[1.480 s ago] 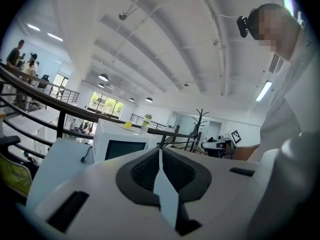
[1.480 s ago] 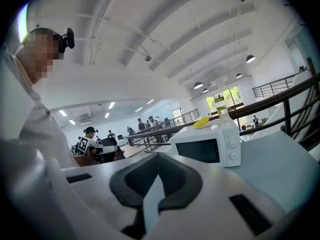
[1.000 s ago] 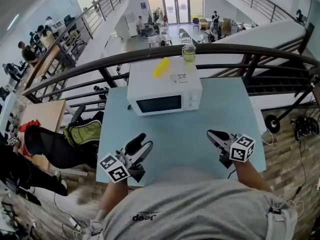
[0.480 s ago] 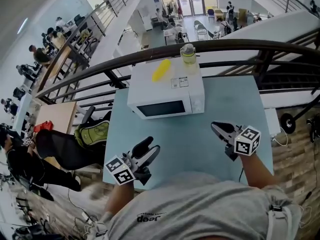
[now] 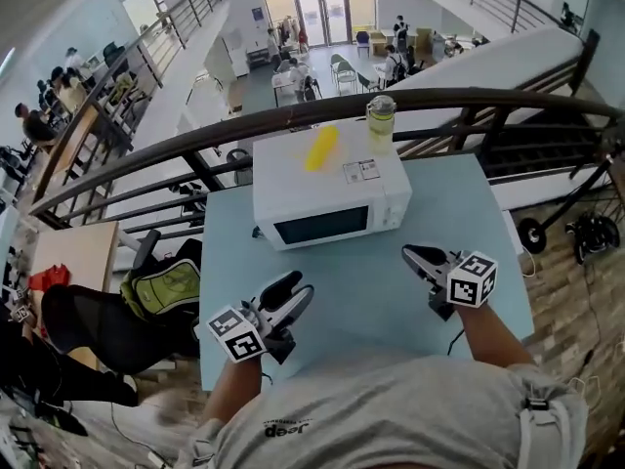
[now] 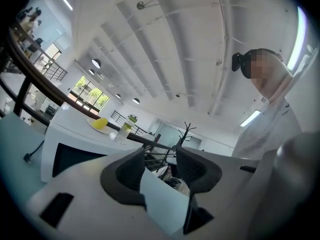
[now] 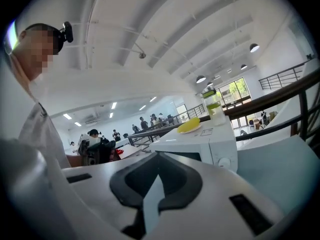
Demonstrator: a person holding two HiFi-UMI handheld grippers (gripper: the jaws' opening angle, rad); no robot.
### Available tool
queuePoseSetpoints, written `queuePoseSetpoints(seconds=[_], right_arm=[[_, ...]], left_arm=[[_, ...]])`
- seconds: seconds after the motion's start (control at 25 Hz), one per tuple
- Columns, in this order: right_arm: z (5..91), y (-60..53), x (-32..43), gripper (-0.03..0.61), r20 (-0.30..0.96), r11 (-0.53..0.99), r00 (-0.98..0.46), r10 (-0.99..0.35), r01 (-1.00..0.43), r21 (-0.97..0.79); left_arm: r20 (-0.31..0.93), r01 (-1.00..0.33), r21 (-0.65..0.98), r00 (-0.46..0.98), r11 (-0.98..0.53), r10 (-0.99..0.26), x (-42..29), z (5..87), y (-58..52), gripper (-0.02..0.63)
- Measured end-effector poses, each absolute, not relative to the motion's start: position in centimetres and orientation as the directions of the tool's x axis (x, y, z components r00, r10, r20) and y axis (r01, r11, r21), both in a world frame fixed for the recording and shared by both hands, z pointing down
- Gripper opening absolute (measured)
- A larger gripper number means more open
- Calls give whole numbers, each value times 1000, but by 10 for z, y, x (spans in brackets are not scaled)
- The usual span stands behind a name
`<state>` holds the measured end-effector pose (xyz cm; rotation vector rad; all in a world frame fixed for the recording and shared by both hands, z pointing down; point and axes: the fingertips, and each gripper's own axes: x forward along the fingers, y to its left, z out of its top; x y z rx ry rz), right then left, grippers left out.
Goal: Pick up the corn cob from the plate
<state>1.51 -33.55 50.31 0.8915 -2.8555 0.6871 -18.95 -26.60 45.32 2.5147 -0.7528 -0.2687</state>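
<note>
Pale blue tabletop (image 5: pixel 391 262) against a dark railing (image 5: pixel 293 115), open hall below. A white microwave (image 5: pixel 327 203) sits at the far side of the tabletop, door facing the person.

Task's thing: the corn cob (image 5: pixel 319 149) lies on a plate (image 7: pixel 200 129) on top of the microwave, toward the back left corner. A bottle (image 5: pixel 380 117) of greenish drink stands near it at the back right. The cob is untouched and sits on the plate as it did a second ago.

Changes over the last second:
- Left tool (image 5: pixel 290 291): shifted a little across the tabletop toward the microwave front, but not yet at it. Its jaws have just been closing somewhat; they stand apart with nothing between them — only the room shows through the gap.
- Right tool (image 5: pixel 415 257): also shifted, held low over the tabletop beside the microwave's right front corner. Jaws together, nothing in them.
- The head view has swung slightly, so part of the apparent shift is the camera's.

Reading for the task: this is early approach, no pickup begun. Both tools are low and well apart from the cob, which sits higher and further back. Whichever tool goes for it must rise above the microwave top and reach past its front edge. The left one seems better set for this — jaws already parted, and the cob lies toward its side.
</note>
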Motion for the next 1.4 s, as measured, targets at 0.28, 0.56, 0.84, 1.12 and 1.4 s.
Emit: queuePoseSetpoints(seconds=[0.28,0.56,0.84,1.12,1.4], right_arm=[[484,-340,-10,15,206,780,-856,-474,-517,-353],[477,-345,0,15,185,791,-863,-470,-505,-346],[478,-350,12,15,171,791,-860,-482,-510,-338],[460,-386,28,15,154,794,-839,-522,-544,-273],[438,-440,40,15,126,786,-816,-564,-577,-222]], left_arm=[[-117,-556,472,730,-684,-673,-221,445,-268,84],[27,-782,313,574,-538,-818,-228,462,-295,22],[81,-829,266,527,-492,-846,-238,435,-360,23],[175,-793,131,610,-596,-773,-201,394,-441,260],[305,-768,96,628,-633,-716,-179,395,-520,305]])
